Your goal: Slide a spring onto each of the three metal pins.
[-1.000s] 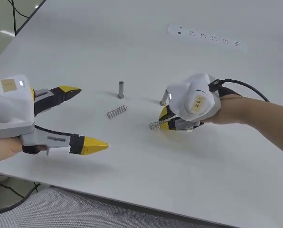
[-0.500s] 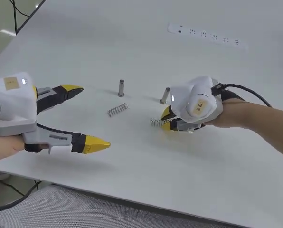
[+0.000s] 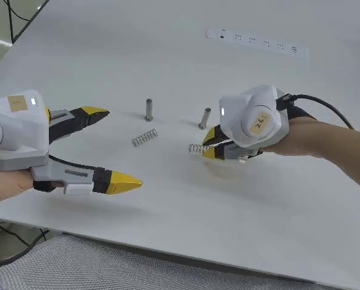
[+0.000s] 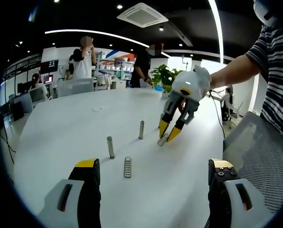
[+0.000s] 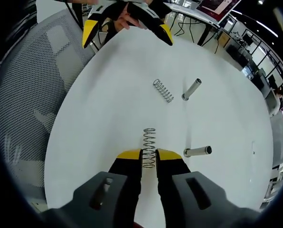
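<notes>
Head view shows the right gripper, pinching a thin coiled metal spring that juts past its yellow tips, now drawn clear of the nearer grey metal pin it overlapped before, seemingly just off the white table, while the left gripper hangs spread wide.

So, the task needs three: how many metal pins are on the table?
2. The left pin stands behind the loose spring; the right pin just beyond the right gripper. A third may be hidden.
</notes>
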A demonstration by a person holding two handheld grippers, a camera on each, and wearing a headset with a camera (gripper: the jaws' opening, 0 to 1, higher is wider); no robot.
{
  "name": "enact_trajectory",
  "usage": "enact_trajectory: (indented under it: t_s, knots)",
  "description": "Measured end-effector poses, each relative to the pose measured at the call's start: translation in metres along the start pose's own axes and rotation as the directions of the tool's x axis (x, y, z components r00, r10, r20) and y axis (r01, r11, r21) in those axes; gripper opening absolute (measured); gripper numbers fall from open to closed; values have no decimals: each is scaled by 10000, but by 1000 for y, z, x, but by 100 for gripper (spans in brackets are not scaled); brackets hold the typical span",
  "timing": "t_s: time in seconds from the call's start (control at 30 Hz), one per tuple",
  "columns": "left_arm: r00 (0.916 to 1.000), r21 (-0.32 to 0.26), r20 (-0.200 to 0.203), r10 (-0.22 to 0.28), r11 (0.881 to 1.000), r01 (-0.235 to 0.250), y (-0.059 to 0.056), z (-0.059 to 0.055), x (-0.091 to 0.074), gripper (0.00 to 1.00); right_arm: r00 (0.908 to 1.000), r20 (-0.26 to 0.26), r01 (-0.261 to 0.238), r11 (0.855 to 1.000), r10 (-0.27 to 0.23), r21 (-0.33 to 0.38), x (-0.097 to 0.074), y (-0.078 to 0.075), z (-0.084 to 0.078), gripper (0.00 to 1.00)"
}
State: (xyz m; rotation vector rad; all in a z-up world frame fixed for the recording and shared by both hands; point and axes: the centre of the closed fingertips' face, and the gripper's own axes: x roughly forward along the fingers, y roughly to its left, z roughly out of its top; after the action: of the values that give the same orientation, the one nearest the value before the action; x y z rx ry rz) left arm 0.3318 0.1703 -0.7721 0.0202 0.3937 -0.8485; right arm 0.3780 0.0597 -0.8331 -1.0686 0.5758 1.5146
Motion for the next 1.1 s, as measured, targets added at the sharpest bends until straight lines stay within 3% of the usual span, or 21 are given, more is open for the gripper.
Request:
enact_trajectory:
  t_s: [0.57, 0.87, 1.1]
  knots:
    - [9936, 429, -301, -1092, 9930, 1105, -22, 7, 27, 86, 9991, 323, 257, 9981, -275, 563, -30, 12, 16, 13]
    - [9809, 711, -356, -1915, 9785, 1936, -37, 13, 52, 77, 9995, 305, 77, 9979, -97, 636, -41, 27, 20, 13]
    - [9650, 854, -394, -2591, 9614, 2616, -52, 19, 69, 65, 9991, 408, 97, 9972, -127, 738, -45, 32, 21, 13]
